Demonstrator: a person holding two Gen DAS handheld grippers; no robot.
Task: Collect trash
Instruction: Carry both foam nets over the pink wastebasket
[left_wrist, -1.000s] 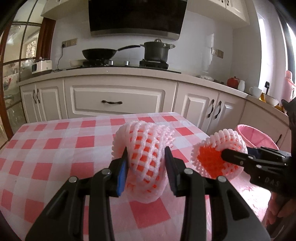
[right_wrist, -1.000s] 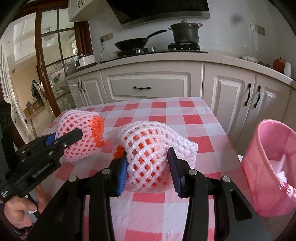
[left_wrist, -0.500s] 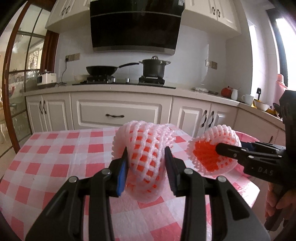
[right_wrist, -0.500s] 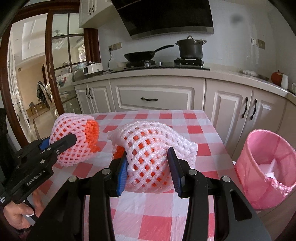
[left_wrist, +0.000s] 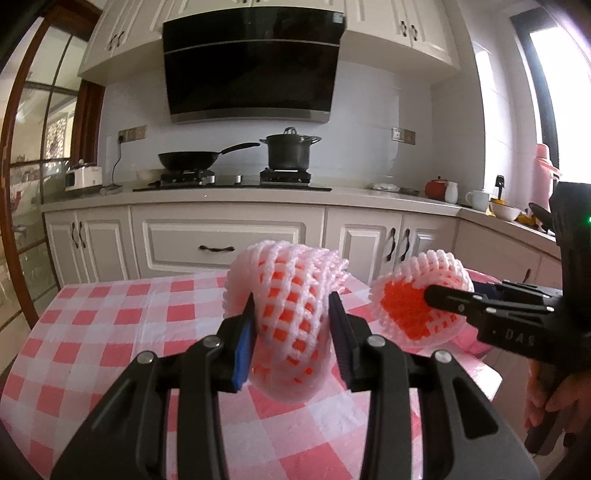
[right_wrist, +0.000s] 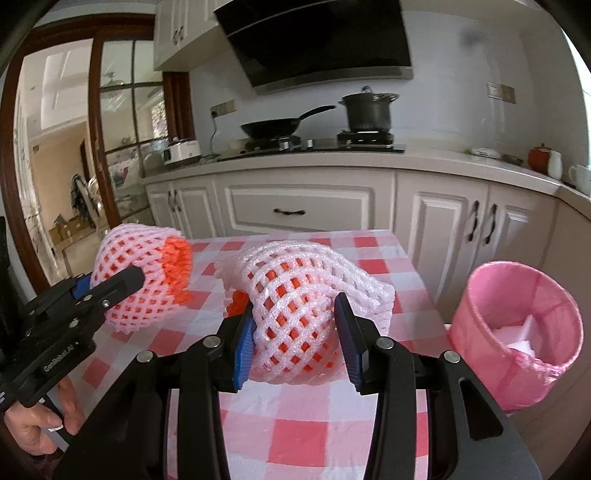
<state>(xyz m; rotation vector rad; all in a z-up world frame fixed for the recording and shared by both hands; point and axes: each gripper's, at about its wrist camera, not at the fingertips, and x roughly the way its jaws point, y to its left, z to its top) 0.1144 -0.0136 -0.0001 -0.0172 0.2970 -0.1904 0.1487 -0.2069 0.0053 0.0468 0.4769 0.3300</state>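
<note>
My left gripper (left_wrist: 291, 326) is shut on a pink foam fruit net with orange lining (left_wrist: 291, 295), held above the checked table; this gripper (right_wrist: 110, 284) and its net (right_wrist: 136, 273) show at left in the right wrist view. My right gripper (right_wrist: 299, 334) is shut on a second pink foam net (right_wrist: 303, 295); this gripper (left_wrist: 432, 293) and its net (left_wrist: 413, 299) show at right in the left wrist view. A pink trash bin (right_wrist: 517, 332) with white scraps inside stands right of the table.
The table has a red and white checked cloth (left_wrist: 110, 332). White kitchen cabinets (left_wrist: 221, 243) with a stove, a pan (left_wrist: 192, 158) and a pot (left_wrist: 290, 151) run behind. A glass door (right_wrist: 74, 166) is at the far left.
Both grippers have risen with their foam nets; the views tilted up, showing more of the cabinets and hood and less of the table.
</note>
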